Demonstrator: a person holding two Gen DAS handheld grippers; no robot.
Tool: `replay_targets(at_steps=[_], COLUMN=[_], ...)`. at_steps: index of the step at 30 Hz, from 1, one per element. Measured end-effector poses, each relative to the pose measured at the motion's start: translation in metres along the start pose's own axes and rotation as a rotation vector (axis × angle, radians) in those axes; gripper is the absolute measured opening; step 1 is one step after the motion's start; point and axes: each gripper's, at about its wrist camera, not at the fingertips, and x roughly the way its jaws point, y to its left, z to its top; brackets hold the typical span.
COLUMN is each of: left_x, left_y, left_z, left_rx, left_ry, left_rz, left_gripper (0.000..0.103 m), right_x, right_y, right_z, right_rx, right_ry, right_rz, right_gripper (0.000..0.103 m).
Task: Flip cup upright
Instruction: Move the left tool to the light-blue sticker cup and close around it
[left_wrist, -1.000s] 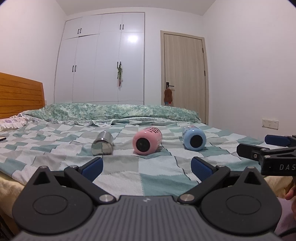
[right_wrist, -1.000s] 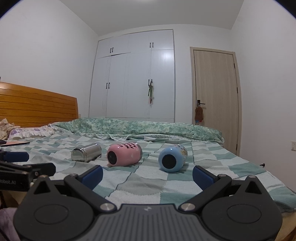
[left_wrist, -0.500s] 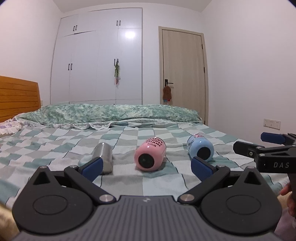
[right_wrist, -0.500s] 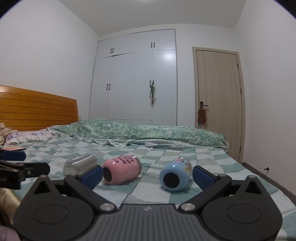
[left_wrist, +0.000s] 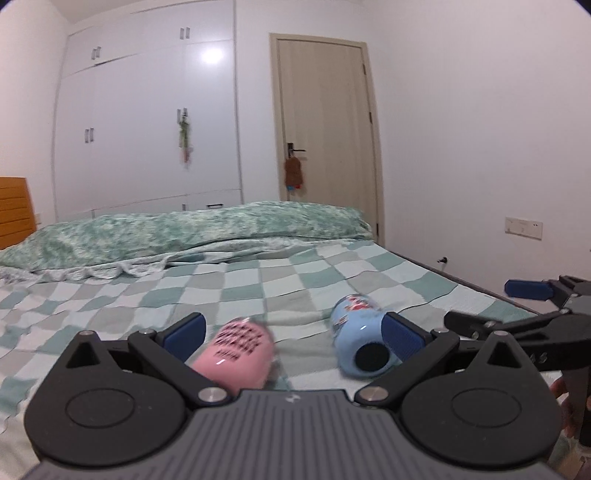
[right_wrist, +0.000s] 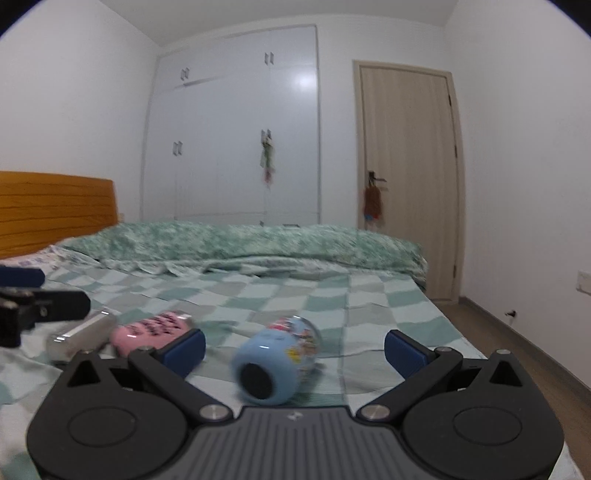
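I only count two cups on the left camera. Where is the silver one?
In the right wrist view the silver cup lies on its side at far left, just left of the pink cup.

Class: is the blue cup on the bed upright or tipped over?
Tipped over. The blue cup lies on its side on the checked bedspread, its round dark end facing the camera.

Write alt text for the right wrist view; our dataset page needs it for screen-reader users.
The open right gripper frames a blue cup lying on its side on a checkered bedspread. To its left lie a pink cup and a steel cup; the left gripper shows at the edge.
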Motion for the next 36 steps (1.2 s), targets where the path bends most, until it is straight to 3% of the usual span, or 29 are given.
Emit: replay_targets(at_steps=[8, 13, 22, 27, 32, 36], left_x=[0.074, 0.116, 0.188, 0.218, 0.238, 0.248], left_y=[-0.032, -0.048, -0.053, -0.058, -0.064, -0.065], left_z=[0.013, 0.022, 0.026, 0.024, 0.016, 0.008], left_rx=[0.019, 0.046, 0.016, 0.019, 0.018, -0.009], left_ry=[0.084, 0.153, 0.35, 0.485, 0.561, 0.623], left_rz=[-0.029, -0.008, -0.044, -0.048, -0.053, -0.077], left_gripper=[0.103, 0.103, 0.103, 0.103, 0.103, 0.095], right_x=[0.053, 0.088, 0.125, 0.135, 0.141, 0.145], right_y=[-0.048, -0.065, -0.108, -0.106, -0.105, -0.106], right_z=[0.0, 0.005, 0.002, -0.006, -0.012, -0.015], right_rx=[0.014, -0.011, 0.082, 0.058, 0.053, 0.059], right_ry=[0.111, 0.178, 0.224, 0.254, 0.279, 0.293], right_rz=[-0.039, -0.047, -0.046, -0.052, -0.043, -0.04], right_gripper=[0.103, 0.103, 0.103, 0.103, 0.103, 0.103])
